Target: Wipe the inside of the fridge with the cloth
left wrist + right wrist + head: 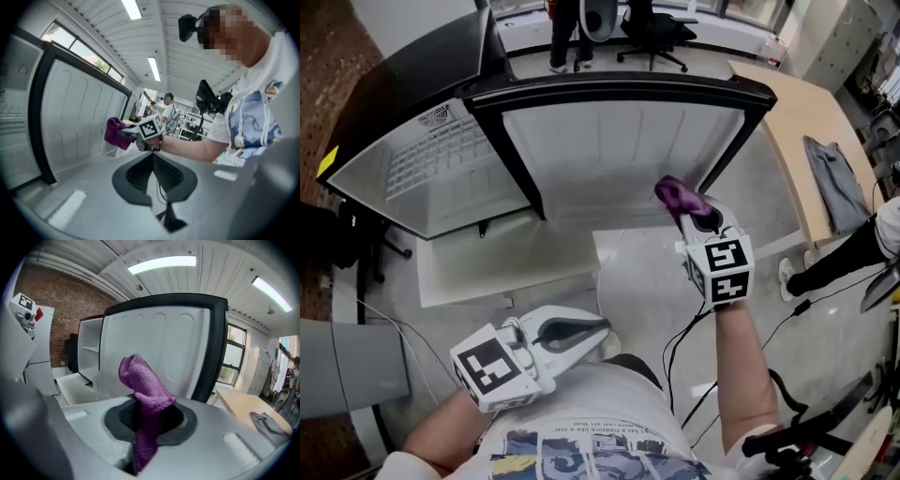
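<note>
The right gripper [695,218] clenches the purple cloth [677,195] near the open fridge door [619,141], probably to wipe it. The left gripper [592,330], jaws together and empty, waits well apart from the door.

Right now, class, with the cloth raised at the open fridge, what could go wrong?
The cloth sits bunched in the right gripper, so it might slip when pressed. It faces the door panel, while the shelved compartment lies to the left and could get missed. The cables trailing below might snag.
</note>
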Motion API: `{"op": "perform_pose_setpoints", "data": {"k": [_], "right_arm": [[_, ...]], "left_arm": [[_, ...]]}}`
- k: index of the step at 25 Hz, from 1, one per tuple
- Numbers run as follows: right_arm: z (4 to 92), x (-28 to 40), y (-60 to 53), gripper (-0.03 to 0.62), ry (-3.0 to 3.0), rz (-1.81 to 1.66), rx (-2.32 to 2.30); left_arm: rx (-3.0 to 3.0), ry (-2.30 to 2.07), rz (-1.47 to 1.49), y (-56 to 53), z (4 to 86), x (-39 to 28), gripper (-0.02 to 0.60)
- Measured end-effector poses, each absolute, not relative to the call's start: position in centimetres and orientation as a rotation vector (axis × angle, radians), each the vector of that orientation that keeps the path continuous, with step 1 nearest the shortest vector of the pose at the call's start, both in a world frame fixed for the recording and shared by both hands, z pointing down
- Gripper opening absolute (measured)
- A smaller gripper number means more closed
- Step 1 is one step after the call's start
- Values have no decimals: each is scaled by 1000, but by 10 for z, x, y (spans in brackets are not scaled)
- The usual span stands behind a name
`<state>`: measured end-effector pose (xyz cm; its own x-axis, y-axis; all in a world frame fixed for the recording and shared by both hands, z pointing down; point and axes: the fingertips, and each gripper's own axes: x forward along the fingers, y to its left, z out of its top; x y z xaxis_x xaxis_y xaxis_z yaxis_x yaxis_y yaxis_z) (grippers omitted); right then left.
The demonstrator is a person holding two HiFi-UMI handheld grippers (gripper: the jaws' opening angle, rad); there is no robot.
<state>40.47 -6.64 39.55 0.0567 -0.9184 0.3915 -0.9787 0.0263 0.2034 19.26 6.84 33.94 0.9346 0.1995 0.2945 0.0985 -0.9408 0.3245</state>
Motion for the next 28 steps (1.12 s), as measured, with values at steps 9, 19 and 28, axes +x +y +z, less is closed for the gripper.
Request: {"op": "perform_pose_setpoints", "data": {"k": [9,19,28], "right_arm": [[404,293,-107,52,-2231,384,1897],[457,226,-160,52,-2359,671,2010],[506,212,-171,52,-2202,615,2078]], "left_arm": [[2791,121,470,50,336,140,6],[2781,8,535,25,348,71,6],[2767,65,596,14,356,46,6]]}}
